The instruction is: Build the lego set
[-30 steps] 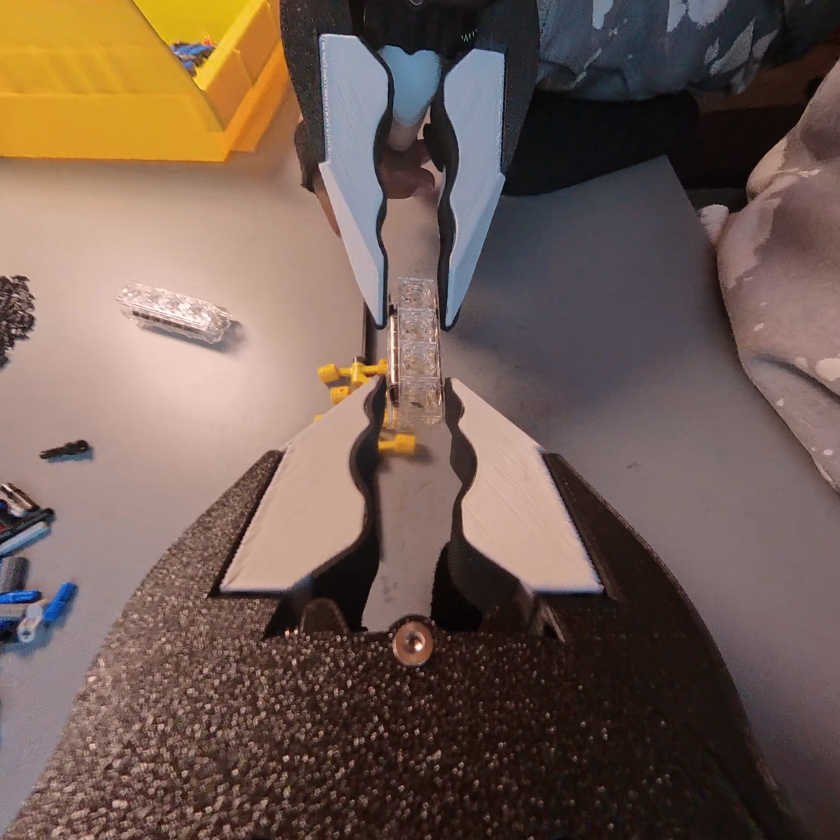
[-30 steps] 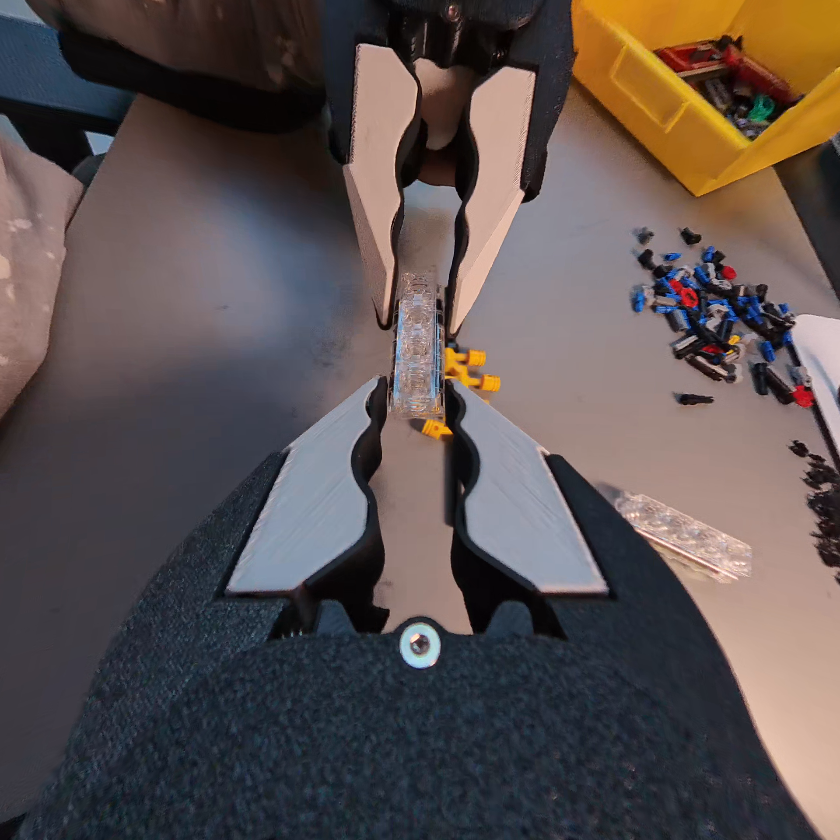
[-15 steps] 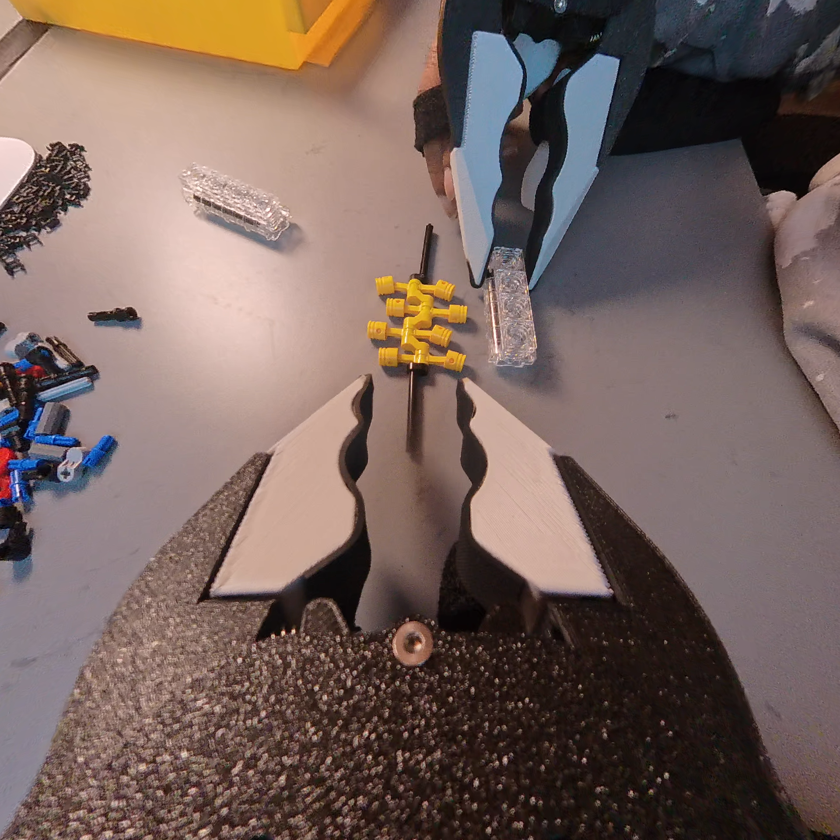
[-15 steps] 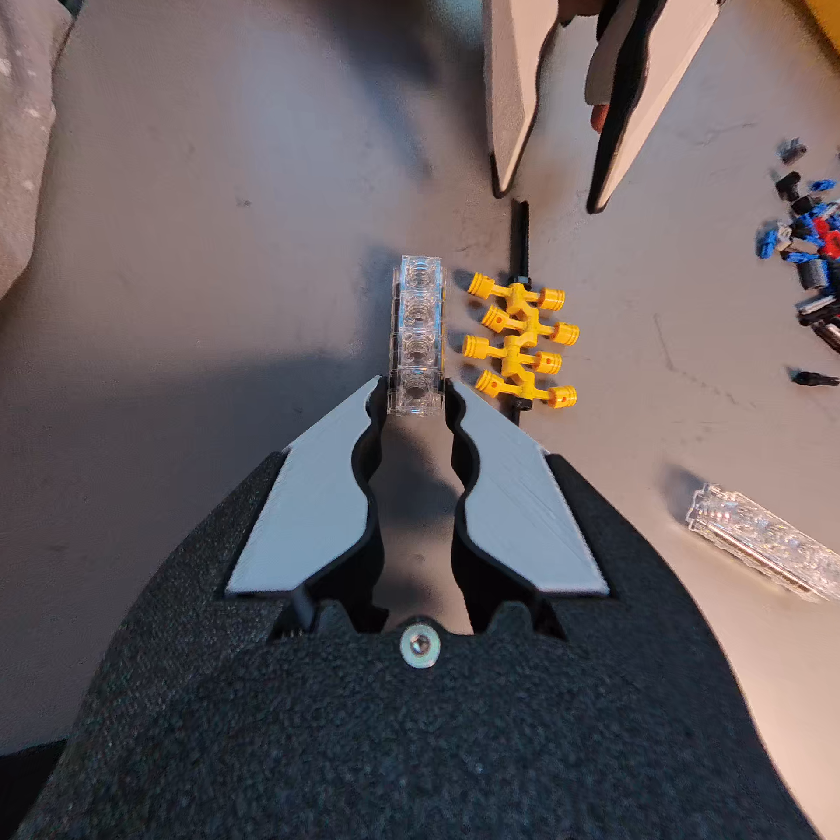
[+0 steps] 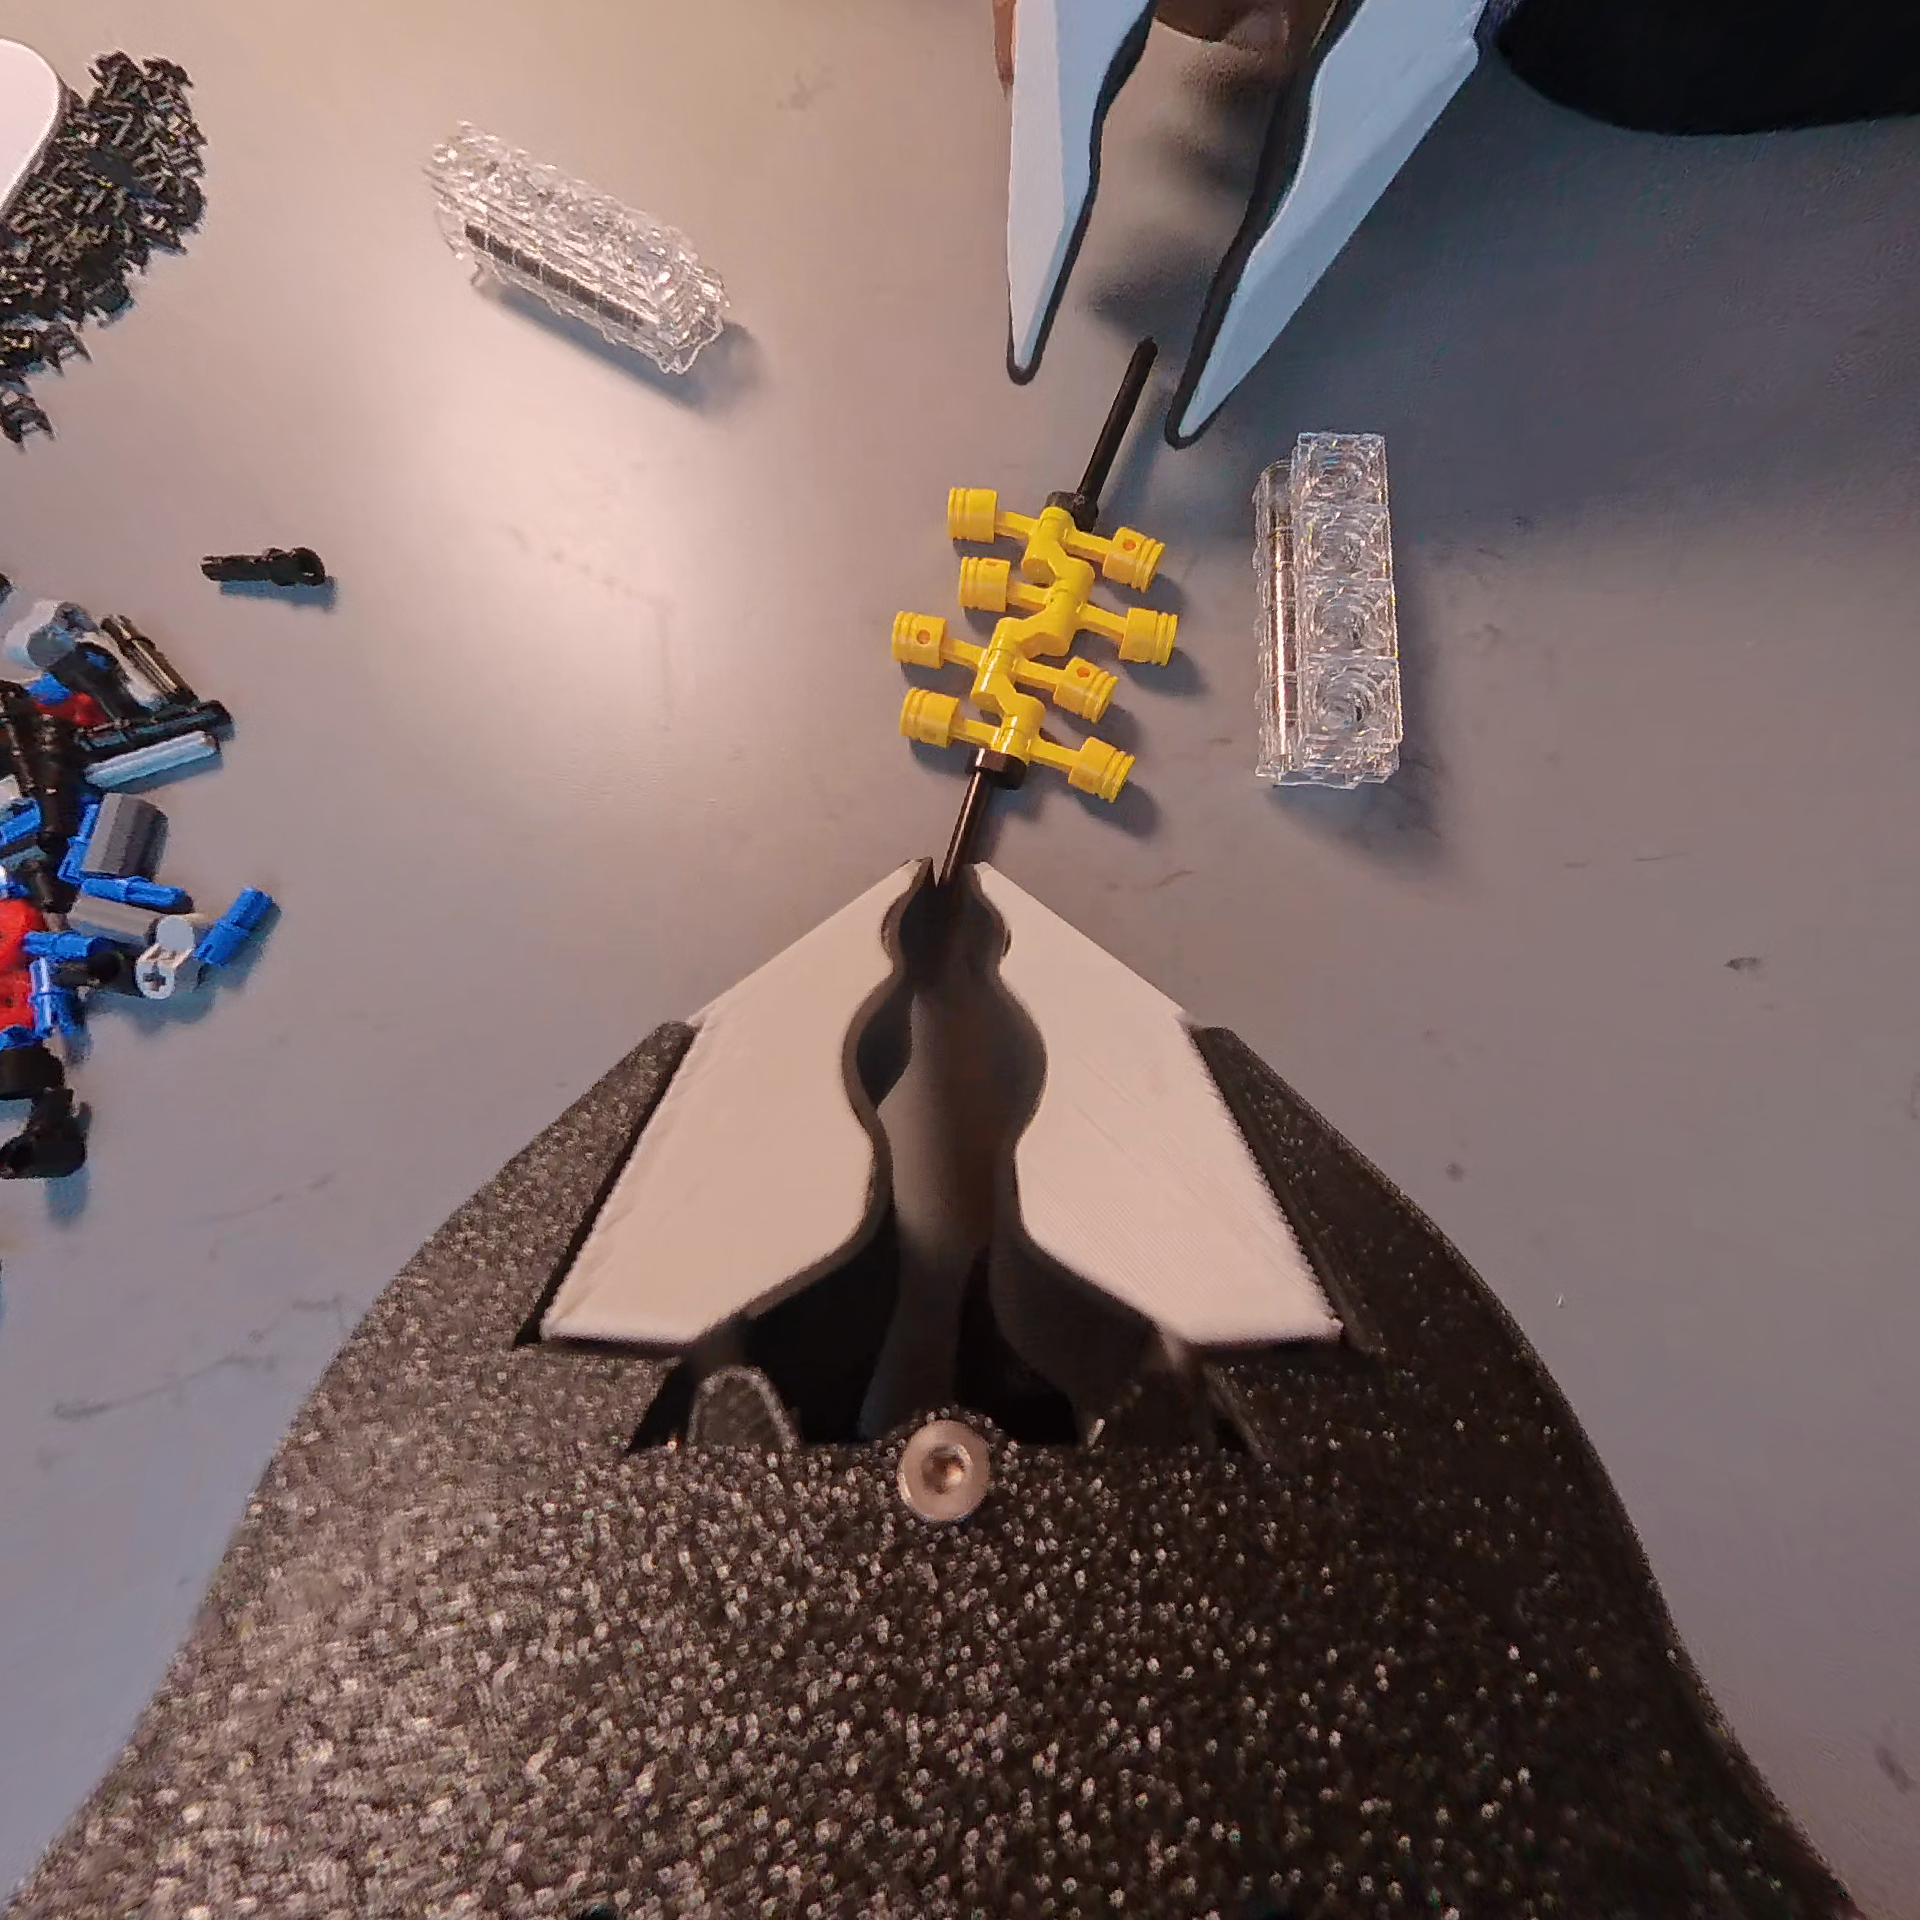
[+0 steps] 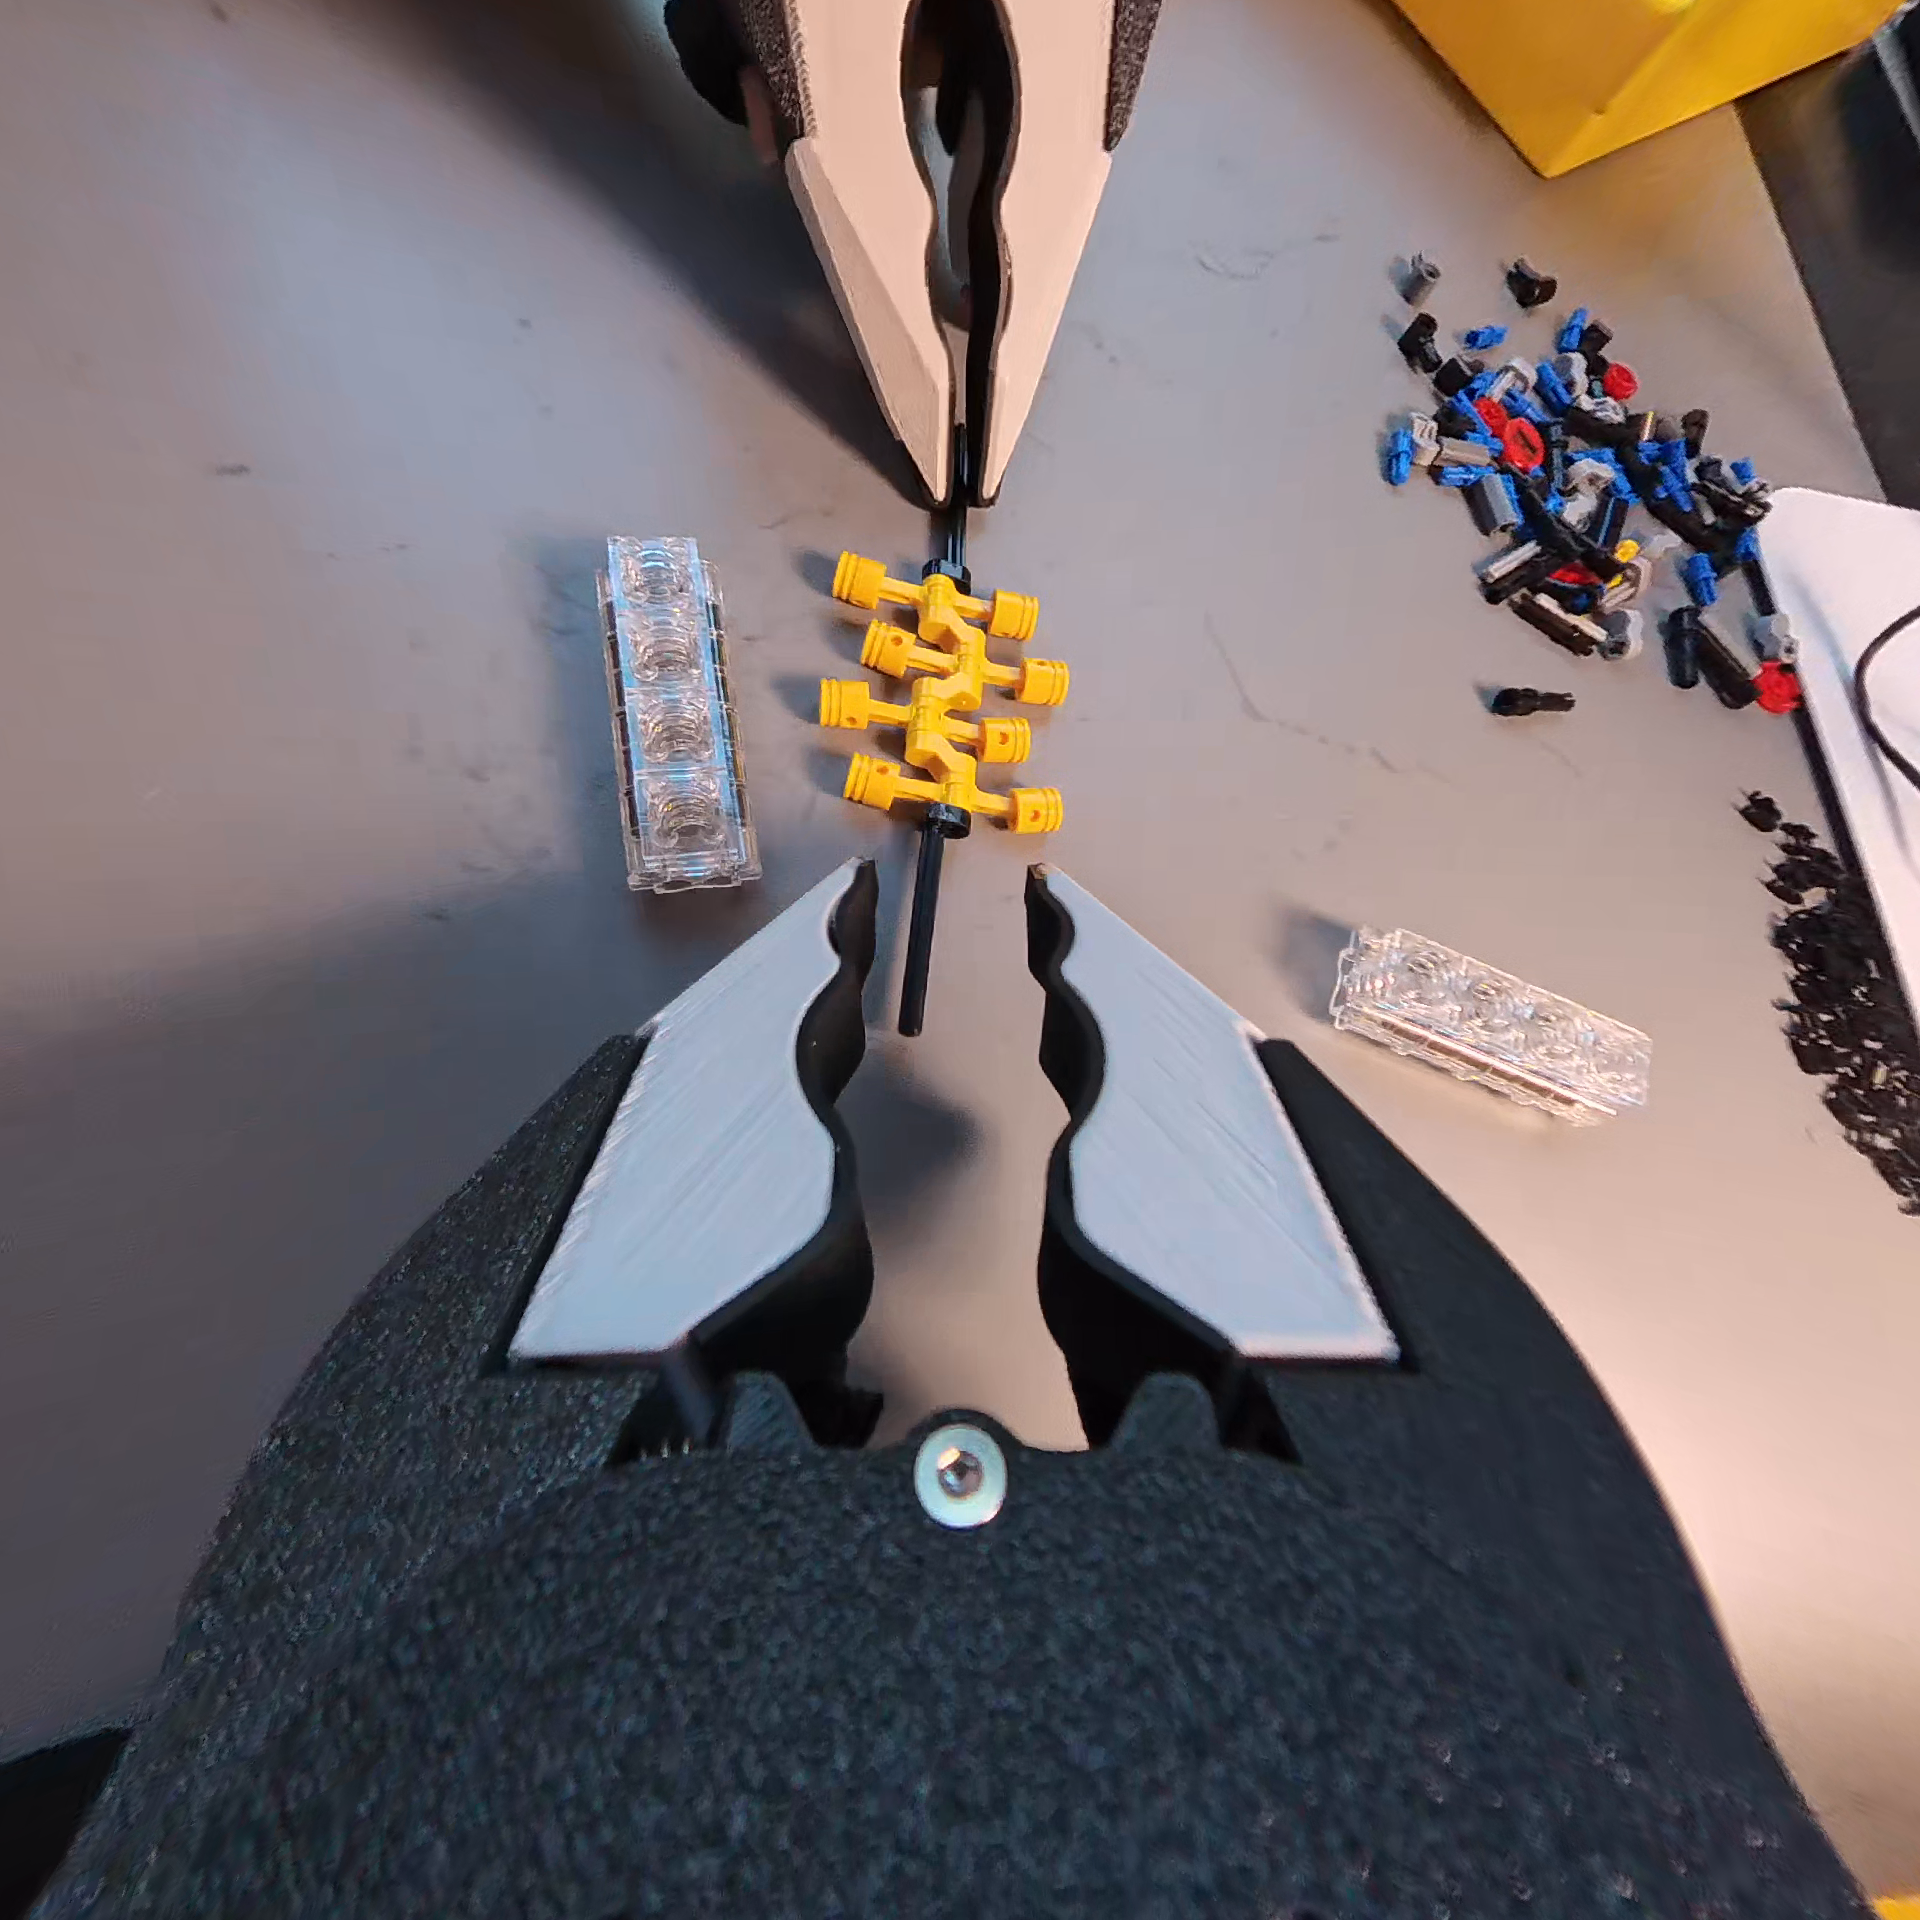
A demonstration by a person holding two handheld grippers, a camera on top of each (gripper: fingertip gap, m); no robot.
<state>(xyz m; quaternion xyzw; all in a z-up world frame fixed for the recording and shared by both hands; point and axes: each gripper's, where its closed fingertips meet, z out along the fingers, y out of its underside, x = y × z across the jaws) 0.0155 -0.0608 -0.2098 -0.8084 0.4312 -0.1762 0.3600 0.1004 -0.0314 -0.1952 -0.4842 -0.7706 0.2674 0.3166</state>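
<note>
Left gripper (image 5: 951, 873) first: in the left wrist view I see its tips pinched almost together on the near end of the black axle (image 5: 1114, 416), which runs away toward 12 o'clock through the yellow piston assembly (image 5: 1029, 644) lying flat on the grey table (image 5: 1558, 1039). At 1 o'clock, well apart from my tips, the right gripper (image 5: 1101, 400) points back at me with its fingers spread to either side of the axle's far end, touching nothing I can make out. Just beside the pistons at 2 o'clock lies a clear brick block (image 5: 1325, 613); a second clear block (image 5: 577, 244) sits at 10 o'clock, and a heap of small loose parts (image 5: 94, 831) at 9 o'clock.

Right wrist view: my right gripper (image 6: 951, 873) is open and empty, the axle (image 6: 920, 935) lying loose between its tips. At 12 o'clock the left gripper (image 6: 966, 494) is closed on the axle's other end. The pistons (image 6: 945, 696) sit between us, one clear block (image 6: 675, 717) at 10 o'clock, the other (image 6: 1491, 1023) at 3 o'clock, the parts heap (image 6: 1590, 520) at 2 o'clock, and a yellow bin (image 6: 1621, 83) at 1 o'clock.

I judge the build early: the piston shaft is made up, but both clear blocks lie separate and most parts are still unused.
</note>
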